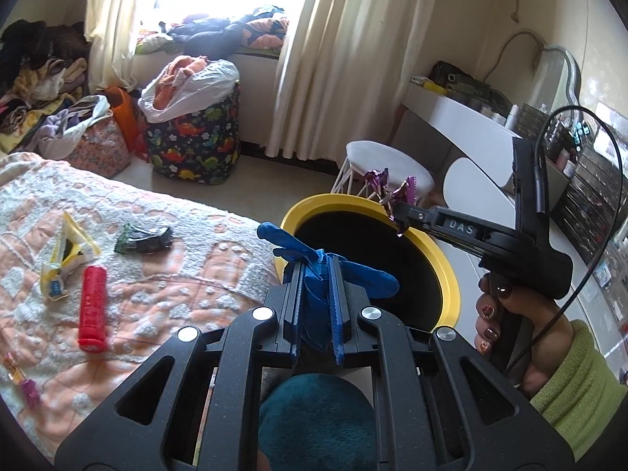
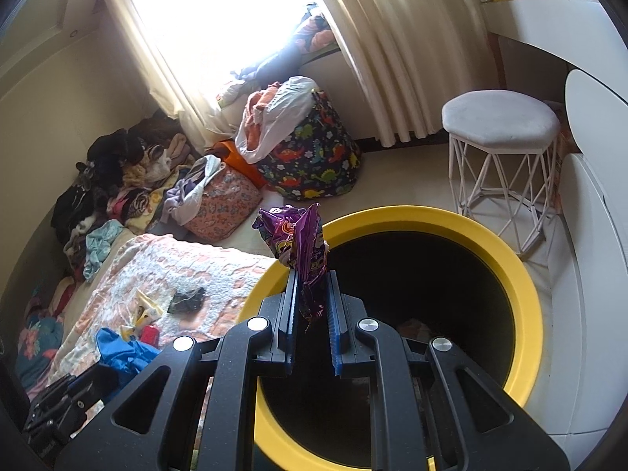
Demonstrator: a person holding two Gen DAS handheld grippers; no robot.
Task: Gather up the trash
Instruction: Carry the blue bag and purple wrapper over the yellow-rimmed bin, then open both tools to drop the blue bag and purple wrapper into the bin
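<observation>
A black bin with a yellow rim (image 1: 451, 274) (image 2: 526, 282) stands beside the bed. My left gripper (image 1: 317, 265) is shut on a blue glove (image 1: 353, 274), held at the bin's near-left rim; the glove also shows in the right wrist view (image 2: 121, 353). My right gripper (image 2: 310, 274) is shut on a crumpled purple wrapper (image 2: 298, 239), held over the bin's left rim; it shows in the left wrist view (image 1: 396, 212) with the wrapper (image 1: 388, 192). On the bed lie a red tube (image 1: 92, 308), a yellow wrapper (image 1: 66, 255) and a dark wrapper (image 1: 145, 237).
The bed's pink-white blanket (image 1: 157, 294) is at the left. A white stool (image 1: 384, 165) (image 2: 502, 149) and a white vanity desk (image 1: 463, 117) stand beyond the bin. A dinosaur-print basket (image 1: 196, 137) and piles of clothes (image 1: 39, 78) sit by the window.
</observation>
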